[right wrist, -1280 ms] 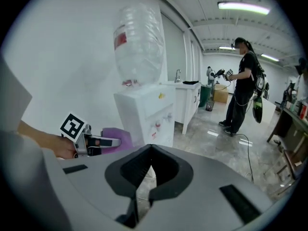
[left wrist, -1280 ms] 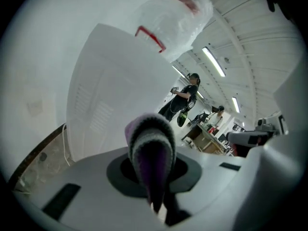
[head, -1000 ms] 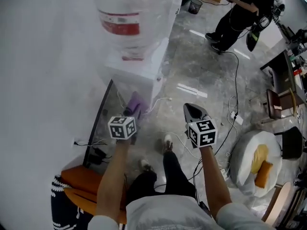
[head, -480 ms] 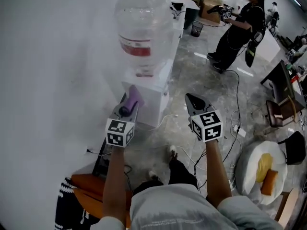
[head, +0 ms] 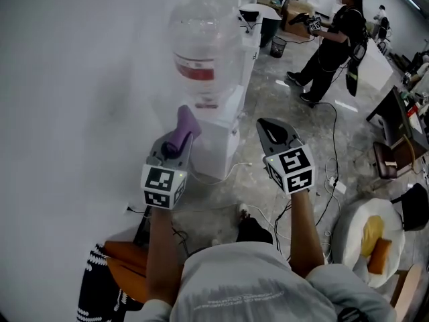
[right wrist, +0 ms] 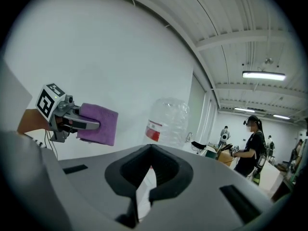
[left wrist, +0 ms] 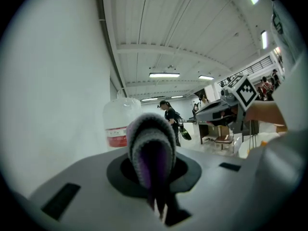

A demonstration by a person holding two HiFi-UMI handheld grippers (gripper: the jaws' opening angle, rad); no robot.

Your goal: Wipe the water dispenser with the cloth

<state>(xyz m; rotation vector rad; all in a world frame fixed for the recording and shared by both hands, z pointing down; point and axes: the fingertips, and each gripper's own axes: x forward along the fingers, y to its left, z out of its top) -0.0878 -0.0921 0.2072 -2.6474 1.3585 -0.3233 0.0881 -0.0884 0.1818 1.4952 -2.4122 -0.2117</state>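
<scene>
The white water dispenser [head: 218,139] stands against the left wall, a clear bottle [head: 204,45] with a red label upside down on top. My left gripper [head: 177,139] is shut on a folded purple cloth [head: 184,123], held in the air just left of the dispenser's upper body; I cannot tell whether it touches. In the left gripper view the cloth [left wrist: 151,148] fills the jaws, with the bottle [left wrist: 118,124] behind. My right gripper [head: 269,129] hovers to the dispenser's right, shut and holding nothing. The right gripper view shows the cloth [right wrist: 99,124] and bottle [right wrist: 168,124].
A person in black [head: 332,32] stands at the far right back beside desks. Cables [head: 328,159] trail over the grey floor. An orange seat [head: 120,263] is at my lower left, a white beanbag [head: 355,223] with yellow cushions at lower right.
Both grippers have risen. The left one carried the purple cloth from low beside the dispenser's base up to its upper body, below the bottle.
</scene>
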